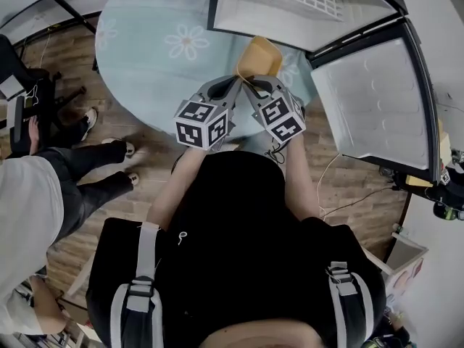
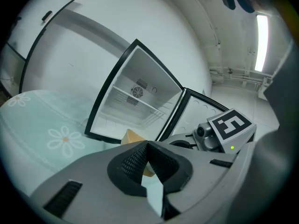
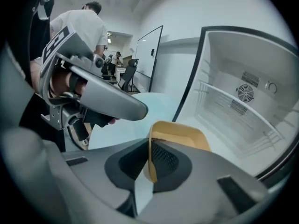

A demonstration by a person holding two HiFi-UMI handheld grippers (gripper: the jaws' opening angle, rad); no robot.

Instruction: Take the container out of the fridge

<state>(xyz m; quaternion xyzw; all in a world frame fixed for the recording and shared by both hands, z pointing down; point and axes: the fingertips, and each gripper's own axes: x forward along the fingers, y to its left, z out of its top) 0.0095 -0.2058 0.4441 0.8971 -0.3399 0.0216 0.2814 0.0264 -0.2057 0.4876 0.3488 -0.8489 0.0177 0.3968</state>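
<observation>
Yellow plastic container [image 1: 259, 58] outside the open white mini fridge [image 1: 304, 6], in the air over the round pale-blue flowered mat [image 1: 159, 49]. Clamped by its rim between the fingers of the right gripper [image 3: 150, 153]. Left gripper [image 2: 147, 146] just beside, fingers together on nothing.

container [image 1: 259, 56] 1 | fridge [image 1: 290, 9] 1 | tongs 2: left tongs [image 2: 147, 147], right tongs [image 3: 150, 155]
</observation>
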